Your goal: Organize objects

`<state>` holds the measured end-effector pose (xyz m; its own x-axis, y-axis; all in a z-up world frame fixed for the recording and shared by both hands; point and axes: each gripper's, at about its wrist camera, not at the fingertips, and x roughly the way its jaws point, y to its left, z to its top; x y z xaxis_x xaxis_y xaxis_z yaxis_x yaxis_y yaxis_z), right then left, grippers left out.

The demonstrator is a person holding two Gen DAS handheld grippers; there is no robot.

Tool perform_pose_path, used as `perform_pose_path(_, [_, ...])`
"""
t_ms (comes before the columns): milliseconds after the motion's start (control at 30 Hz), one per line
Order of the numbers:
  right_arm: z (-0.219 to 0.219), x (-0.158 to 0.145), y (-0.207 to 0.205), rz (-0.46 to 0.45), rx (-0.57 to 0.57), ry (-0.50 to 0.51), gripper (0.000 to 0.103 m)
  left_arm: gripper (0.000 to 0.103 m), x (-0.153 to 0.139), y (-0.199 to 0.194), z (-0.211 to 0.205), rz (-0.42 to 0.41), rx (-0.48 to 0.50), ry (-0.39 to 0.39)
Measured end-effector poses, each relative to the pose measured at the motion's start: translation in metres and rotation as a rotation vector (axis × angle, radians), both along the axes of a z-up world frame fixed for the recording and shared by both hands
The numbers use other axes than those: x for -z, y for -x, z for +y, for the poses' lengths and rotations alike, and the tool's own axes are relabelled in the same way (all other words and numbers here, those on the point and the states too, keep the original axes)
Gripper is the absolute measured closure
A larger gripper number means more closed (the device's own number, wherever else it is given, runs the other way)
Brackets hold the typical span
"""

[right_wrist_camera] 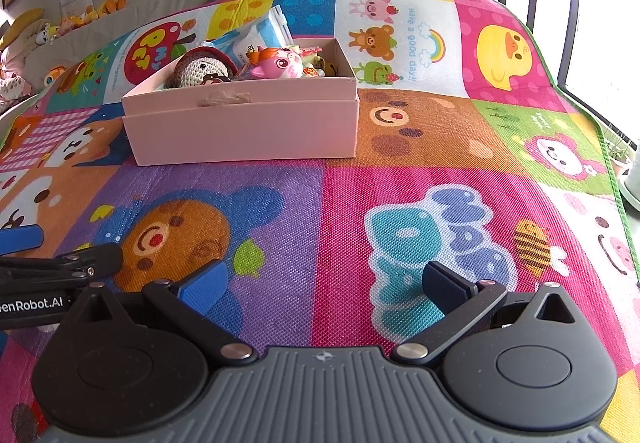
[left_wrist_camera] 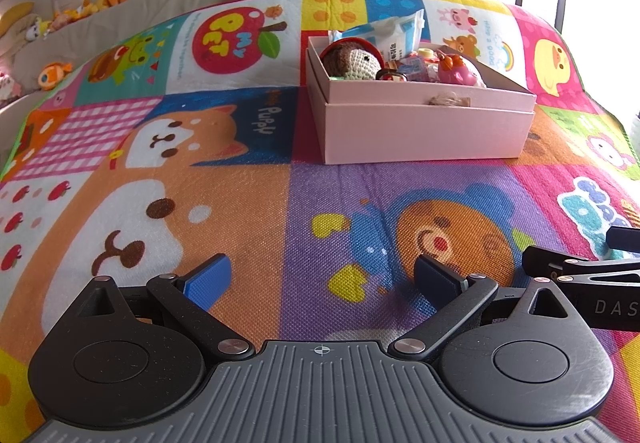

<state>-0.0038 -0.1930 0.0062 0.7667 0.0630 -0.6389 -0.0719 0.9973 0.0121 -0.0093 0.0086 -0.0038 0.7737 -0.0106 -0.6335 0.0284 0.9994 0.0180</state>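
Both tongs, left [left_wrist_camera: 320,279] and right [right_wrist_camera: 324,283], gaping, empty, above mat [left_wrist_camera: 240,203]. Pink box [left_wrist_camera: 424,131] packed with toys [left_wrist_camera: 352,63]: probably light, thin card walls. Best gripped by rim.

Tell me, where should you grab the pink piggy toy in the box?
Probably by its round body, coming straight down from above. The pink piggy toy sits on top of the pile in the pink box, wedged between the crochet doll and other bits, so the sides are crowded. Both grippers' fingers are open and empty.
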Motion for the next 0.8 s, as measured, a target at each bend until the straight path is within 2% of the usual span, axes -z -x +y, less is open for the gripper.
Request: perform_pose_path(800, [-0.0015,-0.0004,-0.0005,0.002,0.0,-0.005,0.0,0.002,0.0003,0.0001,0.0002,-0.001,0.0,0.001])
